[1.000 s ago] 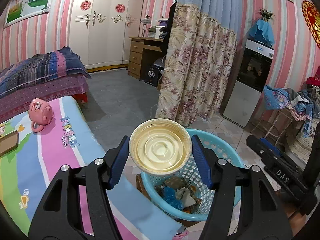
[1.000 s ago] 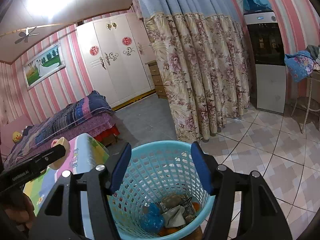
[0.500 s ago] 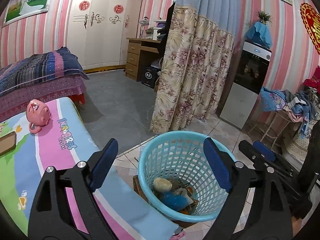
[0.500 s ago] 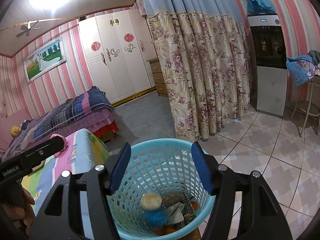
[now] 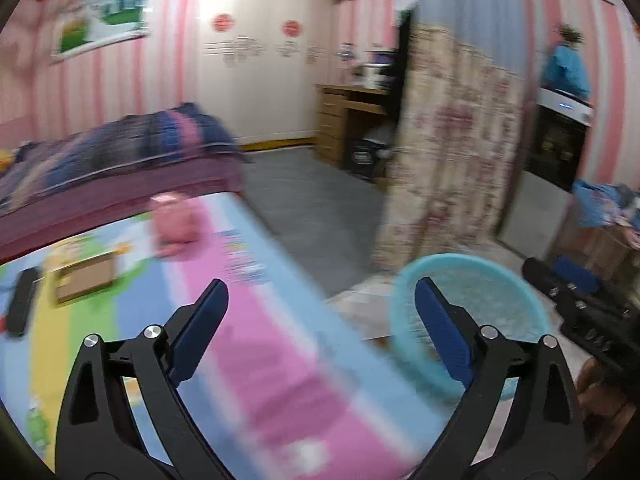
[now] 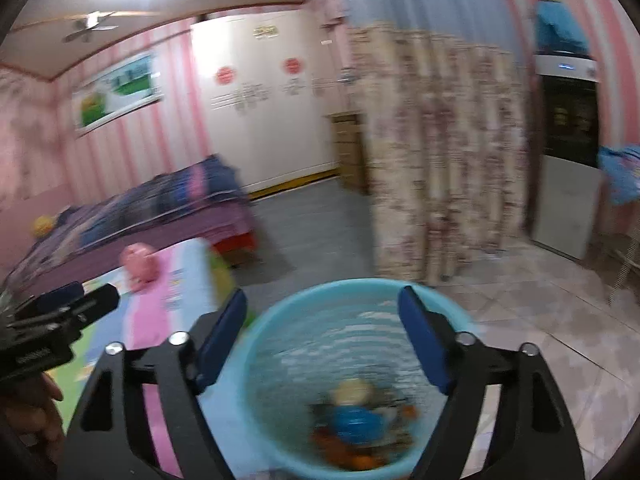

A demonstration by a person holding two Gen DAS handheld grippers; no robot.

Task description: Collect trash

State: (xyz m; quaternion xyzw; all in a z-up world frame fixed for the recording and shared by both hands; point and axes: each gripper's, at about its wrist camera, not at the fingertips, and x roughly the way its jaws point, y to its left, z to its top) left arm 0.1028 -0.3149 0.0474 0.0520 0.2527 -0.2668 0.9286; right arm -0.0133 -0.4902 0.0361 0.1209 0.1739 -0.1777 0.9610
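The turquoise mesh trash basket (image 6: 272,344) stands on the floor beside the striped table (image 5: 260,320); it also shows in the left wrist view (image 5: 500,288). Inside lie a cream cup (image 6: 354,392), a blue piece (image 6: 354,420) and other trash. My left gripper (image 5: 320,328) is open and empty over the table's pink stripe, left of the basket. My right gripper (image 6: 322,344) is open and empty, right above the basket. Both views are blurred.
On the table lie a pink piggy bank (image 5: 176,220), a brown flat box (image 5: 84,278) and a black remote (image 5: 20,304). A bed (image 5: 120,160) stands behind. A floral curtain (image 5: 448,152) and a water dispenser (image 5: 556,152) are at the right.
My left gripper opened and dropped the cream cup into the basket, then swung left over the table. My right gripper stayed open above the basket.
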